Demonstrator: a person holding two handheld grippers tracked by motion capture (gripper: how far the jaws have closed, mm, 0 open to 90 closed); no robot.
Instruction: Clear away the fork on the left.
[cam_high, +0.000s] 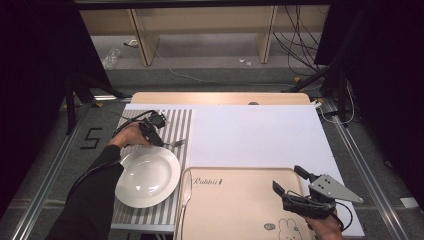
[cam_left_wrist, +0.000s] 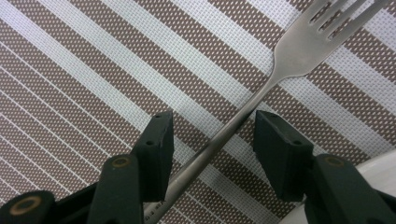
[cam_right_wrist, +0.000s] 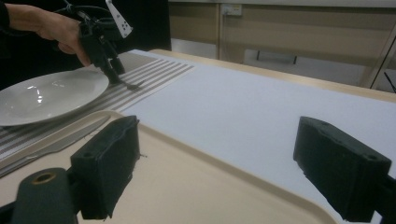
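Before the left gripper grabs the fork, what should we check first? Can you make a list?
1. Fork lies flat on the striped placemat: ok.
2. Fork handle sits between the jaws of the left gripper: ok.
3. Pads pressing on the handle: not ok, there is a gap on both sides.
4. Handle centred between the jaws: not ok, it crosses them at a slant.
5. White plate out of the way: cannot tell, its rim is very close to one jaw.
6. Right gripper kept away, open above the beige tray: ok.
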